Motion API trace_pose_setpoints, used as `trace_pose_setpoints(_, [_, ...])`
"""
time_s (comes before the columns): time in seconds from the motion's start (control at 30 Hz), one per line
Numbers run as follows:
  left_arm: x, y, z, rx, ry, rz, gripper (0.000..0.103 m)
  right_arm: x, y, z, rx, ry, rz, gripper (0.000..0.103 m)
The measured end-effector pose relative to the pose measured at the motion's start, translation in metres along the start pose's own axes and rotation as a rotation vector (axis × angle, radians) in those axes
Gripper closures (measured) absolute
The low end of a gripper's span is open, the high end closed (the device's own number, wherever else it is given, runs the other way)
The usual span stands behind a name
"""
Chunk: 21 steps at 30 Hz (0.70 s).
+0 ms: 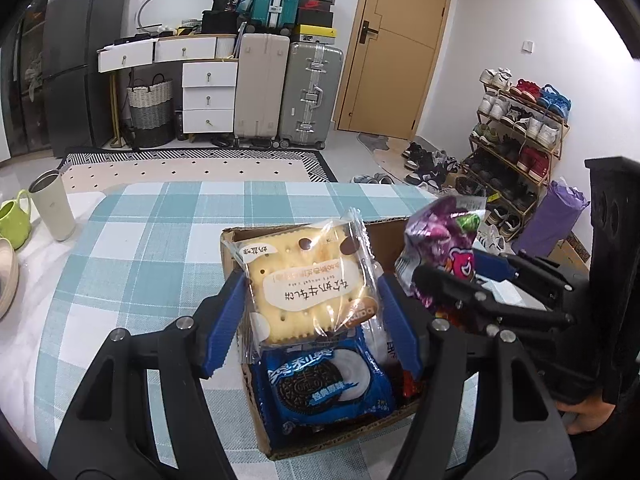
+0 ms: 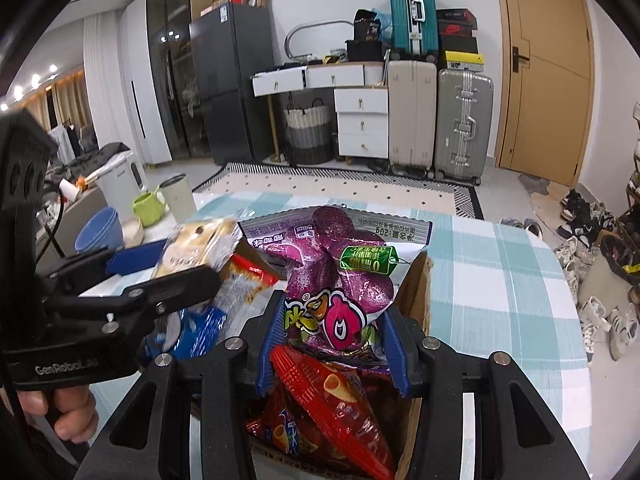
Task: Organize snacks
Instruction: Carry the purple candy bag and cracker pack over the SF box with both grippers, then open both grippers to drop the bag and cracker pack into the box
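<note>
Both packets [image 1: 308, 280] [image 2: 340, 280] between tool pads

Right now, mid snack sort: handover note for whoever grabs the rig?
Left gripper: shut on the cracker pack, held over the cardboard box.
Right gripper: shut on the purple snack bag, also over the box.
In the box: blue Oreo pack on the left side, red snack bags on the right.
Done: several snacks boxed.
Left: set both held packs down in the box and release; I see no other loose snacks on the checked tablecloth.
</note>
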<state>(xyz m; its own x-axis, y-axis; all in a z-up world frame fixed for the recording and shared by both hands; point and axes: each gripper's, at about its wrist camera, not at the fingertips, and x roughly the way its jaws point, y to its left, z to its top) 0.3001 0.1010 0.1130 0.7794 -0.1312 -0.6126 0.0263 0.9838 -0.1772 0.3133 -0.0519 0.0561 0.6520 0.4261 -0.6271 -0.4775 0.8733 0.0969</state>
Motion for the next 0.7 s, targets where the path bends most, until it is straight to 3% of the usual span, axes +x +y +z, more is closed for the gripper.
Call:
trace_pose_setpoints(0.27, [0.024, -0.001, -0.001, 0.018, 0.035, 0.007, 0.039, 0.017, -0.012, -0.012, 0.029, 0.073, -0.019, 0.058])
trace_pose_setpoints(0.53, [0.043, 0.005, -0.001, 0.02, 0.049, 0.012, 0.039, 0.021, -0.007, -0.017, -0.03, 0.071, -0.045, 0.054])
trace_pose_setpoints(0.63, [0.045, 0.006, -0.001, 0.025, 0.052, 0.01, 0.038, 0.018, -0.005, -0.018, -0.051, 0.07, -0.045, 0.047])
trace_pose_setpoints(0.7, [0.047, 0.006, -0.001, 0.032, 0.054, 0.013, 0.038, 0.014, -0.001, -0.019, -0.072, 0.051, -0.057, 0.029])
